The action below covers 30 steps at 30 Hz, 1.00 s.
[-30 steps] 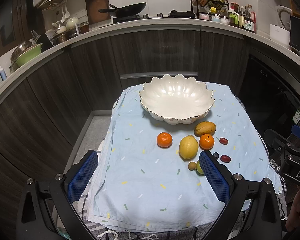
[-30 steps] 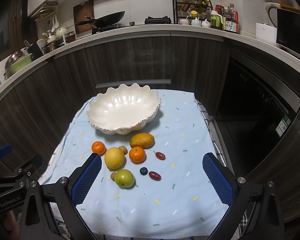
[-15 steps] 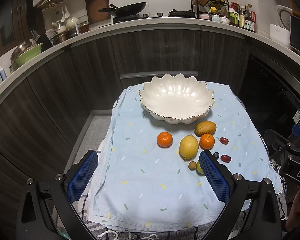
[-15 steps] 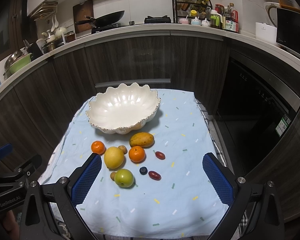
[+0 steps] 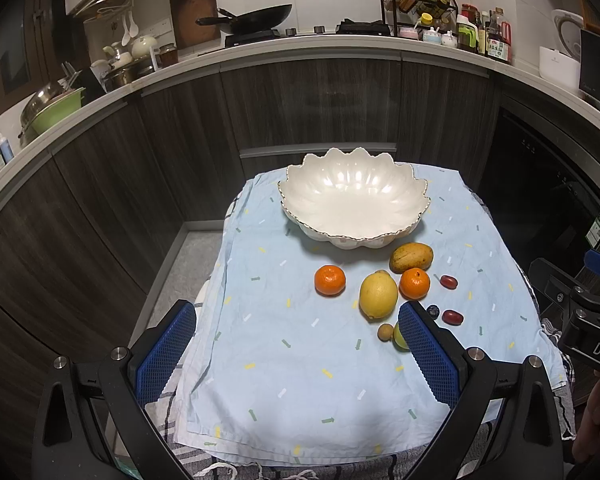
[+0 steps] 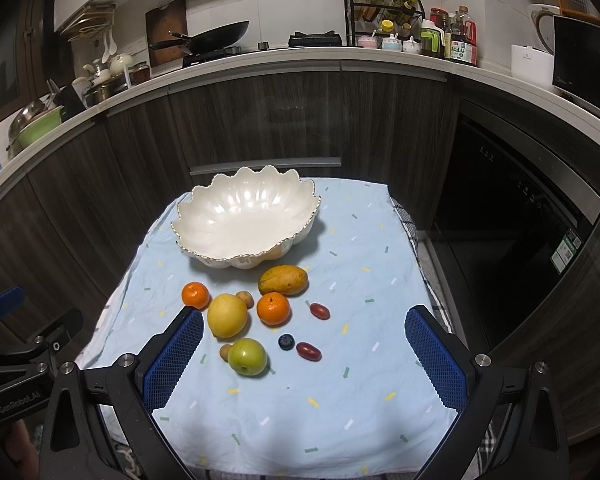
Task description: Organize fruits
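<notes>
The empty white bowl (image 6: 246, 222) sits far on the desk; the fruits lie loose just near of it. Both the left gripper (image 5: 296, 346) and right gripper (image 6: 304, 354) hover wide open, holding nothing. The round lemon (image 6: 227, 315) and green apple (image 6: 247, 357) could roll if nudged; the blueberry (image 6: 286, 341) may slip out.

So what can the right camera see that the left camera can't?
Only the right wrist view shows the whole green apple and a small brown fruit behind the lemon. In the left wrist view a blue finger hides most of that apple. Only the left view shows the floor beside the table. Both show the empty white bowl, mango, two oranges, blueberry and two red fruits, all on the blue cloth.
</notes>
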Each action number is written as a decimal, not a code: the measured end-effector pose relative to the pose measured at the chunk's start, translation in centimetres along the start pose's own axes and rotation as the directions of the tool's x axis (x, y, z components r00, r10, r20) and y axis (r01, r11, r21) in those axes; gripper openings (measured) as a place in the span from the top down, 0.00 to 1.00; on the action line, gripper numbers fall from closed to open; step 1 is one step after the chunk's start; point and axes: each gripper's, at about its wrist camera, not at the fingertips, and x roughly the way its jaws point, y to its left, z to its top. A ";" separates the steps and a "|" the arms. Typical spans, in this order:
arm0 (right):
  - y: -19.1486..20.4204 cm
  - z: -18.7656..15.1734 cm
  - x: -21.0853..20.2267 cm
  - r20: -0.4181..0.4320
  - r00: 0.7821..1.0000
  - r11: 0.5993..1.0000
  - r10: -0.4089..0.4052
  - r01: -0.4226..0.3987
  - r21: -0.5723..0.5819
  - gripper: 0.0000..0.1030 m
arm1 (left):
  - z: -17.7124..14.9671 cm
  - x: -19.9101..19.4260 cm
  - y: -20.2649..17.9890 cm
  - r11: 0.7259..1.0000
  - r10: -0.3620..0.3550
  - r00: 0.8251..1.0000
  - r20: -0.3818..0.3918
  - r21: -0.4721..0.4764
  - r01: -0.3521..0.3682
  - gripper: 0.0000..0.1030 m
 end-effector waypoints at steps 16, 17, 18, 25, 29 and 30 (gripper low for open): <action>-0.1 0.0 0.4 -0.008 1.000 1.000 -0.002 0.002 0.000 0.01 | -0.1 0.0 0.0 1.000 0.000 1.000 -0.001 0.002 0.000 0.00; -0.2 0.0 0.5 -0.009 1.000 1.000 -0.003 0.003 0.000 0.01 | -0.1 0.0 0.0 1.000 0.000 1.000 -0.001 0.002 0.000 0.00; -0.2 0.0 0.6 -0.010 1.000 1.000 -0.004 0.004 0.000 0.01 | -0.1 0.1 0.1 1.000 0.000 1.000 -0.002 0.002 0.000 0.00; -0.1 0.0 1.0 -0.017 1.000 1.000 -0.006 0.006 -0.001 0.01 | -0.4 0.5 0.2 1.000 -0.004 1.000 -0.008 0.008 0.004 0.00; 0.0 -0.1 1.5 -0.030 1.000 1.000 -0.009 0.009 -0.002 0.01 | -0.2 1.2 -0.1 1.000 -0.002 1.000 -0.020 0.017 0.003 0.00; -0.1 -0.1 1.7 -0.034 0.999 1.000 -0.009 0.009 0.000 0.01 | -0.2 1.3 -0.2 1.000 -0.005 1.000 -0.024 0.020 0.005 0.00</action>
